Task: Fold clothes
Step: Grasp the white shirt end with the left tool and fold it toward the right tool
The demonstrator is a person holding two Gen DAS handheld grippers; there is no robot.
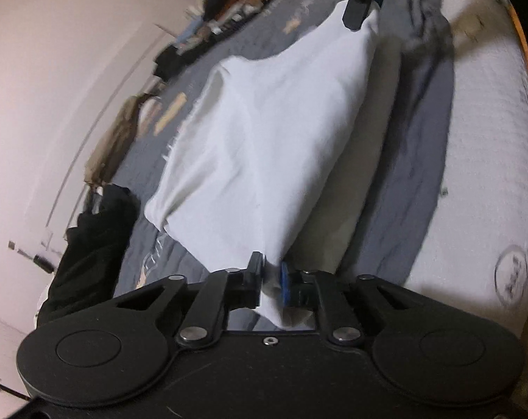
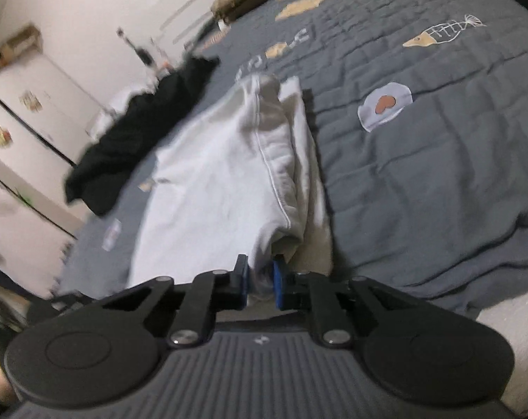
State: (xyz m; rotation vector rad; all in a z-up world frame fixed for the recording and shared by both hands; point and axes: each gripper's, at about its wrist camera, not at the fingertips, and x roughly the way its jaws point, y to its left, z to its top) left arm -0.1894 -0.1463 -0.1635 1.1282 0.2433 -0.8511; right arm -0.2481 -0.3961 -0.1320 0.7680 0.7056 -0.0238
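Plainly, a white garment (image 1: 264, 146) of soft, matte cloth is seen stretched out over a grey quilted bedspread (image 2: 421, 174), its surface faintly creased and sagging along one side. In the right wrist view a stitched hem is shown running down the garment (image 2: 229, 181), with layers bunched into rounded folds beside it. The bedspread is puckered in a grid of seams and printed with a fish skeleton, a fried egg and tan shapes. At its edge a pale, finely textured mattress (image 1: 491, 146) is exposed. A crumpled black garment (image 1: 92, 244) is heaped at the far side of the bedspread, near the wall, apart from the white one. No containers are shown.

One end of the white garment is pinched between the blue-padded fingers of the left gripper (image 1: 271, 281), with cloth gathered tightly in the narrow gap. The opposite end is clamped by the right gripper (image 2: 259, 281), whose fingers (image 1: 356, 10) are also seen at the garment's far corner in the left wrist view.
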